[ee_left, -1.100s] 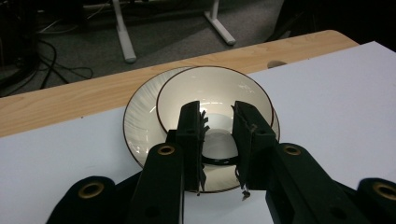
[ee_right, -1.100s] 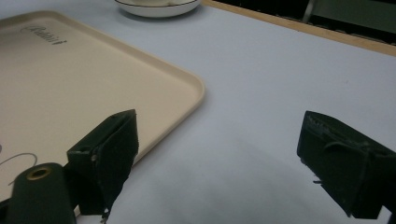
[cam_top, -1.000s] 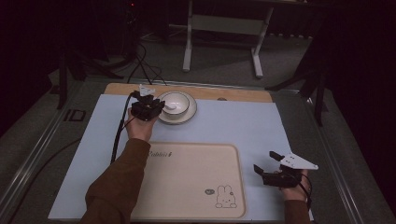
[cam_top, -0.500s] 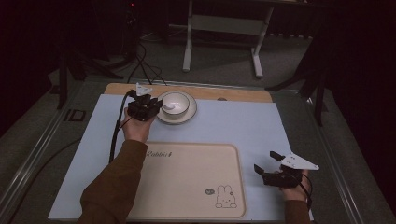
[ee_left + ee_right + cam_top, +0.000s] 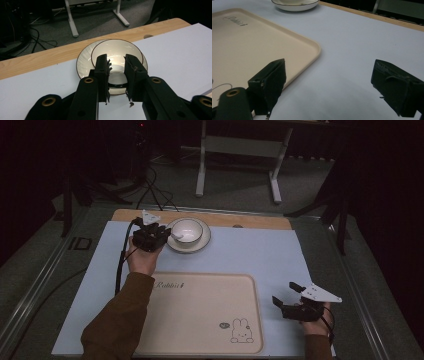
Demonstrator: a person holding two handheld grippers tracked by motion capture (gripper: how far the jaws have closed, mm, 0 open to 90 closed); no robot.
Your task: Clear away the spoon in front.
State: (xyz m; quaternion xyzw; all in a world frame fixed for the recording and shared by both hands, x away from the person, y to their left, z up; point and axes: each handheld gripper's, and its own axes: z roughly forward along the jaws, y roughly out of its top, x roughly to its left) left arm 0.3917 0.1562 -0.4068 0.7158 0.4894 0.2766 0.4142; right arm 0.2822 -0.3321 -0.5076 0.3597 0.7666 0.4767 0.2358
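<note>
The left gripper is narrowed about the near rim of the white bowl on its saucer — rigid, glossy, breakable, probably slippery. A grip at that rim looks best advised. The right gripper is held wide open beside the tray — nothing is held.

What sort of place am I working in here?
Probably a lab or studio recording bench, not a kitchen: pale blue mat over a wooden tabletop, loose black cables on grey carpet, a grey metal stand behind.

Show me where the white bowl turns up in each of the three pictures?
High view: the bowl sits upper left of centre, on its saucer, at the left claw.
Left gripper view: centre, with the jaws straddling its near rim.
Right gripper view: top edge, mostly cropped.
Shared landmark: the saucer under it.
</note>
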